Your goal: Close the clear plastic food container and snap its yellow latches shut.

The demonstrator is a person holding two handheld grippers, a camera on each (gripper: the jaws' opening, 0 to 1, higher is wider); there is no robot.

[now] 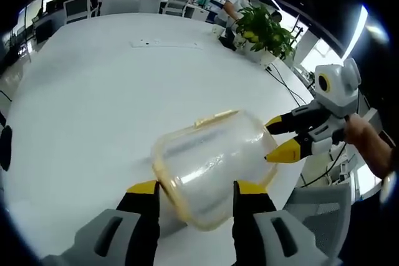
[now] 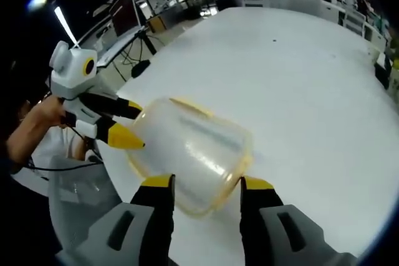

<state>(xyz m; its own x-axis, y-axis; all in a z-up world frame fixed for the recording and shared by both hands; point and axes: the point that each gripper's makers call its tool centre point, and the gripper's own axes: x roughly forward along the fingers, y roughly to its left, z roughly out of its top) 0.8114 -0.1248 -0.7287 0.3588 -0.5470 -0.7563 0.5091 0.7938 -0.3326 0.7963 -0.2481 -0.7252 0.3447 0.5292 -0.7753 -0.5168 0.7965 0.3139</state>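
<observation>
While both grippers' fingers stand parted | clear container [image 1: 209, 169] lies between left gripper [image 1: 196, 190] and right gripper [image 1: 279, 137] | white table [image 1: 93, 104]

Clear box with yellow edges on a white surface

The food container [image 1: 209, 169] is see-through with a yellow rim and yellow latches. The surface [image 1: 93, 104] is plain white. Each tool, left tool [image 1: 194, 190] and right tool [image 2: 206, 184], has black jaws with yellow tips and grey bodies. At 1 o'clock in the left gripper view, a plant [image 1: 265, 29] has green leaves.

Two grey claws [image 1: 196, 194] [image 2: 202, 186] with black fingers [image 1: 142, 213], yellow tips.
</observation>
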